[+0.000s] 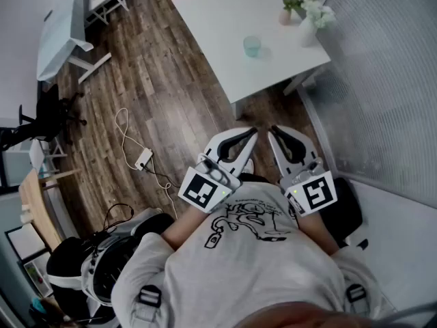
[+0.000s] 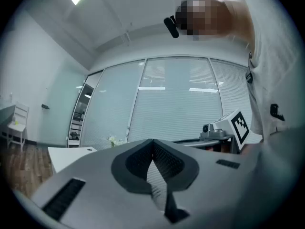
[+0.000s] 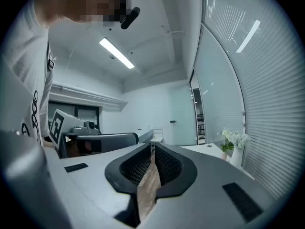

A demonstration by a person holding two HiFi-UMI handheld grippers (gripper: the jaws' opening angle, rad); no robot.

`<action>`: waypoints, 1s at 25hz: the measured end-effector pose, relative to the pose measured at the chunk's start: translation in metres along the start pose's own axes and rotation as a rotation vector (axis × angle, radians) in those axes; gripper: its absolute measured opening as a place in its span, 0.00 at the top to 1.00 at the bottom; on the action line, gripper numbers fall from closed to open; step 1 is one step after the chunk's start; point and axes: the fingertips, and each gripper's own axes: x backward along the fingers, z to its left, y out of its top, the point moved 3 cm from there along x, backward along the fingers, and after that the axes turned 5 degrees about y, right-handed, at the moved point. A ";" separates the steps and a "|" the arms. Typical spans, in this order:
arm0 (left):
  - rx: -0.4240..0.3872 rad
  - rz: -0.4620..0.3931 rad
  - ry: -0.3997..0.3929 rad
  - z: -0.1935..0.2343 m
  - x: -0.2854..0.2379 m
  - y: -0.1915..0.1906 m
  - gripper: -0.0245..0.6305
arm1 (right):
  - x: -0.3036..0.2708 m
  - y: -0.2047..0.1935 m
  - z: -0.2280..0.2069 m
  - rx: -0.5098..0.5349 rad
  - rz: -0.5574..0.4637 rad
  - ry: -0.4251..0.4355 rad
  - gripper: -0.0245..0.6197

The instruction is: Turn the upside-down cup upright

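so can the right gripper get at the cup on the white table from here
Probably not yet: the right gripper is shut and held well back, with wooden floor between it and the table. The cup itself stands unobstructed.

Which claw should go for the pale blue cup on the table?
Left, marginally: left claw and right claw both shut, empty, distant; left lines up with the pale blue translucent cup.

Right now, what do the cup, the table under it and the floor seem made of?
Cup: pale blue-green and see-through, likely tinted plastic or glass; too small to tell which.
Table: smooth matte white top, perhaps laminate or painted board.
Floor: brown planks with visible grain, wood or wood-look laminate.
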 end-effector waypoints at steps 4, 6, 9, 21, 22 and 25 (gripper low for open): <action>0.002 0.009 0.003 -0.001 0.001 -0.002 0.96 | 0.003 0.005 0.003 0.022 -0.005 0.000 0.88; -0.001 0.009 0.003 -0.002 0.001 -0.002 0.96 | 0.006 0.005 0.004 0.019 -0.003 -0.001 0.88; -0.006 0.009 -0.003 -0.002 -0.001 -0.003 0.96 | 0.007 0.004 0.002 0.023 0.000 -0.003 0.88; 0.015 0.009 0.005 -0.013 -0.015 -0.010 0.96 | 0.020 0.007 -0.008 0.025 -0.006 0.005 0.88; 0.013 0.011 0.006 -0.014 -0.015 -0.010 0.96 | 0.021 0.006 -0.010 0.024 -0.006 0.006 0.88; 0.004 0.016 0.014 -0.014 -0.016 -0.012 0.96 | 0.021 0.005 -0.013 0.020 -0.004 0.009 0.88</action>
